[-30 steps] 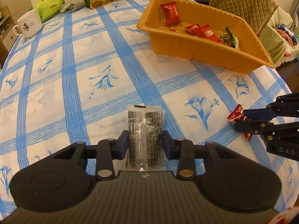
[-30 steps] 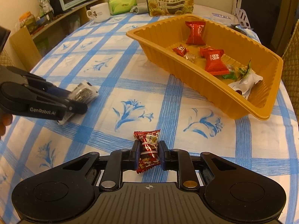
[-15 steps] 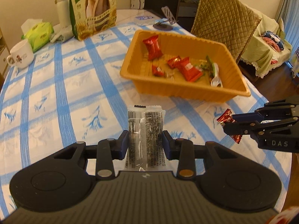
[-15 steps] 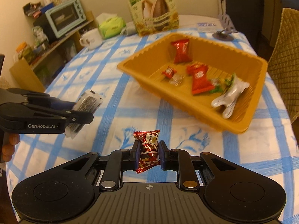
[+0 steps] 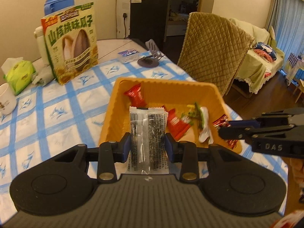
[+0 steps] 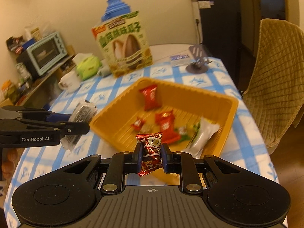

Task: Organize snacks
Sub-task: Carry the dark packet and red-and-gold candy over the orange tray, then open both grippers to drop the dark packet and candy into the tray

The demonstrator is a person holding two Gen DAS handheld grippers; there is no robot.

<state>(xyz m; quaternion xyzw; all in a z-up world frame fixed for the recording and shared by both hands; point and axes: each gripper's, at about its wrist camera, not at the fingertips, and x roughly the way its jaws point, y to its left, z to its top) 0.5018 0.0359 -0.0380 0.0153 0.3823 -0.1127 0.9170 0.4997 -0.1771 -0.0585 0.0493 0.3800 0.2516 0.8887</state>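
My left gripper point(image 5: 147, 146) is shut on a clear packet of dark seeds point(image 5: 147, 131), held in the air at the near rim of the orange tray point(image 5: 167, 82). My right gripper point(image 6: 151, 154) is shut on a small red candy point(image 6: 150, 150), lifted over the tray's near edge point(image 6: 106, 114). Inside the tray lie several red snack packets point(image 6: 150, 96), a green wrapper and a white sachet point(image 6: 204, 133). Each gripper shows in the other's view: the right one point(image 5: 226, 129) at the tray's right corner, the left one point(image 6: 81, 122) with its seed packet left of the tray.
The table point(image 5: 57, 114) wears a blue-and-white checked cloth. At its far end stand a large sunflower-seed box point(image 5: 71, 45), a green tissue pack point(image 5: 19, 76), a white mug point(image 5: 5, 98) and a small grey stand point(image 5: 150, 59). A quilt-covered chair point(image 5: 212, 51) sits behind the tray.
Both grippers rose off the cloth and moved toward the orange tray, each keeping its snack. The tray now lies directly ahead of and below both.
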